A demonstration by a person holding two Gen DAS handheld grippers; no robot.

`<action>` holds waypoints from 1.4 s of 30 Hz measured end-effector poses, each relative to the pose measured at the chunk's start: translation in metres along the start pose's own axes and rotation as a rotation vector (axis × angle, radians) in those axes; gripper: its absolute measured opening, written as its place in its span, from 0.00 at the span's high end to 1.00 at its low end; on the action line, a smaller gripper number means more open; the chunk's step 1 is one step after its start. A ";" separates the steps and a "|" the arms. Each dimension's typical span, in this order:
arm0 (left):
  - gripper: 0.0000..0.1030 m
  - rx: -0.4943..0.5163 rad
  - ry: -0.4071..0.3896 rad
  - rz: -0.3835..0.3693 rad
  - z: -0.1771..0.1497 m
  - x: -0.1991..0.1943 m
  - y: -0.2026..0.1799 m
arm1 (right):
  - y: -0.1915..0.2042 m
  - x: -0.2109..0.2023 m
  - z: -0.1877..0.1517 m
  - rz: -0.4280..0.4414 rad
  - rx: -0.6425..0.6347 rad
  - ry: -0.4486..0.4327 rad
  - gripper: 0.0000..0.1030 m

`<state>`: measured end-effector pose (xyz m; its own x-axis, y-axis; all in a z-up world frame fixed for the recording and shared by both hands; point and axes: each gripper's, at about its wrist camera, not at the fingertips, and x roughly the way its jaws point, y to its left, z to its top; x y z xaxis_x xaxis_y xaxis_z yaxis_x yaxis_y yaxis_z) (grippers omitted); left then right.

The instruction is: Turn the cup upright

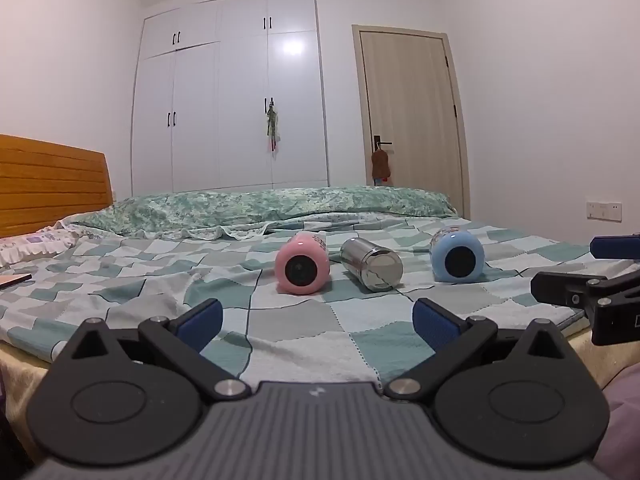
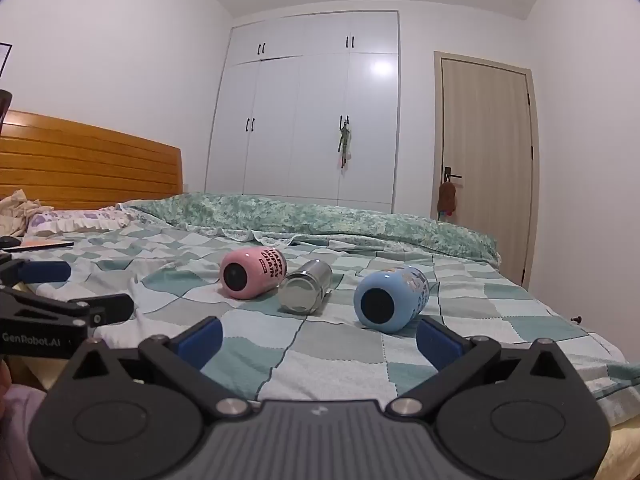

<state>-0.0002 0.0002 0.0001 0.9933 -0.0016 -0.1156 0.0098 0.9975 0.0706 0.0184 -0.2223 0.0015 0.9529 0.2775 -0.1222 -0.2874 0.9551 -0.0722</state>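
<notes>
Three cups lie on their sides on the checked bedspread (image 1: pixel 120 280), bottoms toward me: a pink cup (image 1: pixel 302 266) (image 2: pixel 252 274), a steel cup (image 1: pixel 372 264) (image 2: pixel 306 292) and a blue cup (image 1: pixel 458 256) (image 2: pixel 390 300). My left gripper (image 1: pixel 318 318) is open and empty, near the bed's front edge, short of the pink and steel cups. My right gripper (image 2: pixel 320 336) is open and empty, just short of the blue cup. Each gripper shows at the edge of the other's view: the right one (image 1: pixel 580 276), the left one (image 2: pixel 72 288).
A folded green quilt (image 1: pixel 280 204) lies across the far side of the bed. A wooden headboard (image 1: pixel 48 180) and pillow (image 2: pixel 76 220) are at the left. A flat book-like object (image 2: pixel 44 245) lies near the left edge. White wardrobe (image 1: pixel 228 100) and door (image 1: pixel 412 112) stand behind.
</notes>
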 end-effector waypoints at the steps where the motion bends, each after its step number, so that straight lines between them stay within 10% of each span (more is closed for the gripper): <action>1: 0.00 -0.001 0.002 0.001 0.000 0.000 0.000 | 0.000 0.000 0.000 -0.001 -0.001 -0.004 0.00; 42: 0.00 -0.011 -0.003 -0.004 0.001 0.000 0.003 | 0.000 0.000 -0.001 -0.001 0.000 -0.003 0.00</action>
<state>-0.0005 0.0028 0.0017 0.9936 -0.0058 -0.1129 0.0126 0.9982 0.0592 0.0184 -0.2229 0.0010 0.9534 0.2771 -0.1190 -0.2866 0.9553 -0.0719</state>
